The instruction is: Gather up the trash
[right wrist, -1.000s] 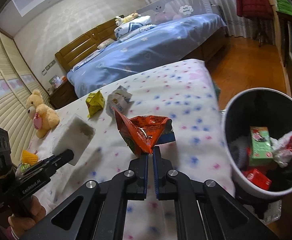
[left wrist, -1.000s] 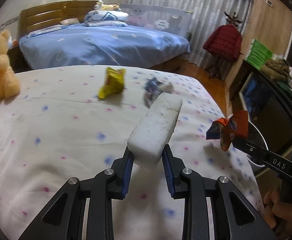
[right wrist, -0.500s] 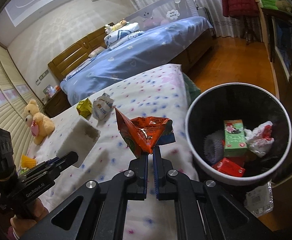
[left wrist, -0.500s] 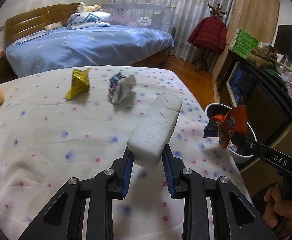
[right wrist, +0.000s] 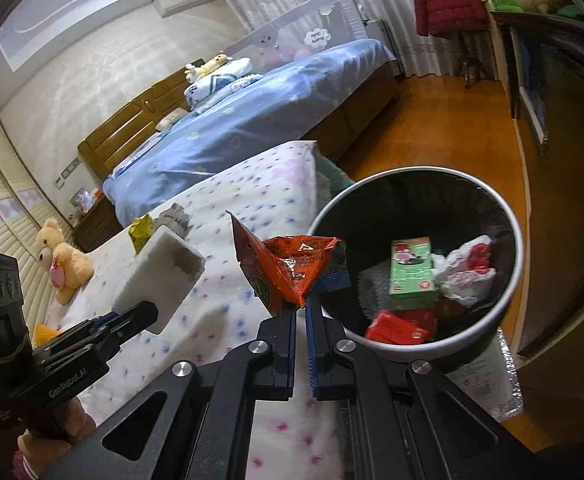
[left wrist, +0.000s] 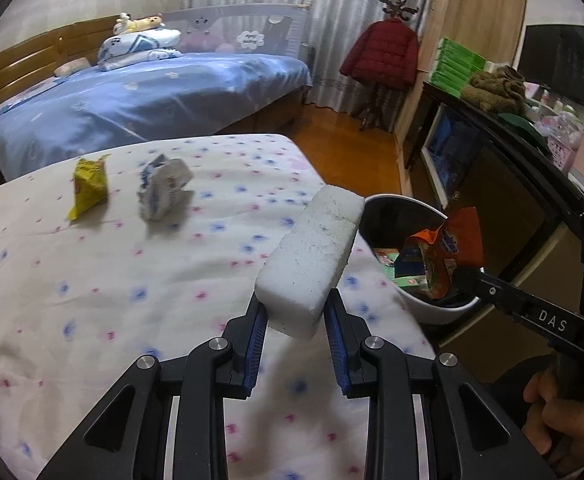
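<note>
Two grippers each held trash: my left gripper [left wrist: 296, 316] clamped a white foam block [left wrist: 312, 264] above the bed [left wrist: 92, 280], and my right gripper [right wrist: 301, 312] pinched an orange wrapper [right wrist: 288, 268] just beside the bin [right wrist: 504, 296] rim, over its near edge.

Both my tongs are closed and raised, each with a load.

My left tongs [left wrist: 296, 316] clamp the near end of a speckled white foam block [left wrist: 312, 264] between blue-lined fingers [left wrist: 257, 330], my left hand [right wrist: 48, 438] wrapped round the handle. My right tongs [right wrist: 300, 312] pinch a crumpled orange foil wrapper [right wrist: 288, 272] by its lower corner, fingers nearly touching, my right hand [left wrist: 560, 420] gripping the handle below.
</note>
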`<state>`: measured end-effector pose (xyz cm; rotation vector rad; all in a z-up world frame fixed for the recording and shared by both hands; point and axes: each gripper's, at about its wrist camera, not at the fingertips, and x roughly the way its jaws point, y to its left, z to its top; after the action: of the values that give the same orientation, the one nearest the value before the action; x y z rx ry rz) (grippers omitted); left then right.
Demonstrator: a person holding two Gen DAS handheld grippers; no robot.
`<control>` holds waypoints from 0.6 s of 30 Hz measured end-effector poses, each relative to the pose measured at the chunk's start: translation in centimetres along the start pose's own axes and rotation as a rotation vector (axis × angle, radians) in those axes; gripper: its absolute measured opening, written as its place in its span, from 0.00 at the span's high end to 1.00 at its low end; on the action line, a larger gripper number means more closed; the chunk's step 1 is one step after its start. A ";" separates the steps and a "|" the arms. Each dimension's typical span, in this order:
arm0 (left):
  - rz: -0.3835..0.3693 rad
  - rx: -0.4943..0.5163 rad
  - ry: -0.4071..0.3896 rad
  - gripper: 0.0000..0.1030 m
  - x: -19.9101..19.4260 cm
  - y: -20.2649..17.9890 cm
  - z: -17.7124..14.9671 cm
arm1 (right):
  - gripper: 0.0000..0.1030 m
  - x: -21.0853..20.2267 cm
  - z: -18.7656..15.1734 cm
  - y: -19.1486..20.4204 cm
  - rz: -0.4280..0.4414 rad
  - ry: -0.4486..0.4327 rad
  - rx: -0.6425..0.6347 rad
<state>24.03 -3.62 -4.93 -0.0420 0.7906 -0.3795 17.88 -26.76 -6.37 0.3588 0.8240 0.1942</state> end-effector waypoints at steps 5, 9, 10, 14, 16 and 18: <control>-0.012 0.027 0.009 0.73 0.7 -1.5 0.2 | 0.96 -0.7 0.0 -1.4 -0.018 -0.011 0.020; -0.015 0.040 0.012 0.73 1.1 -2.3 0.3 | 0.96 -1.1 0.0 -2.2 -0.028 -0.017 0.033; -0.015 0.043 0.012 0.73 1.2 -2.5 0.3 | 0.96 -1.2 -0.1 -2.4 -0.029 -0.019 0.035; -0.013 0.055 0.012 0.73 1.4 -3.1 0.5 | 0.96 -1.6 0.0 -3.2 -0.034 -0.026 0.046; -0.014 0.060 0.012 0.73 1.5 -3.4 0.5 | 0.96 -1.7 0.0 -3.4 -0.037 -0.028 0.049; -0.014 0.066 0.013 0.73 1.6 -3.7 0.5 | 0.96 -1.9 0.1 -3.7 -0.039 -0.032 0.053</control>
<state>24.21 -7.68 -5.05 0.0169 0.7899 -0.4196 16.77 -30.75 -6.44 0.3940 0.8053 0.1301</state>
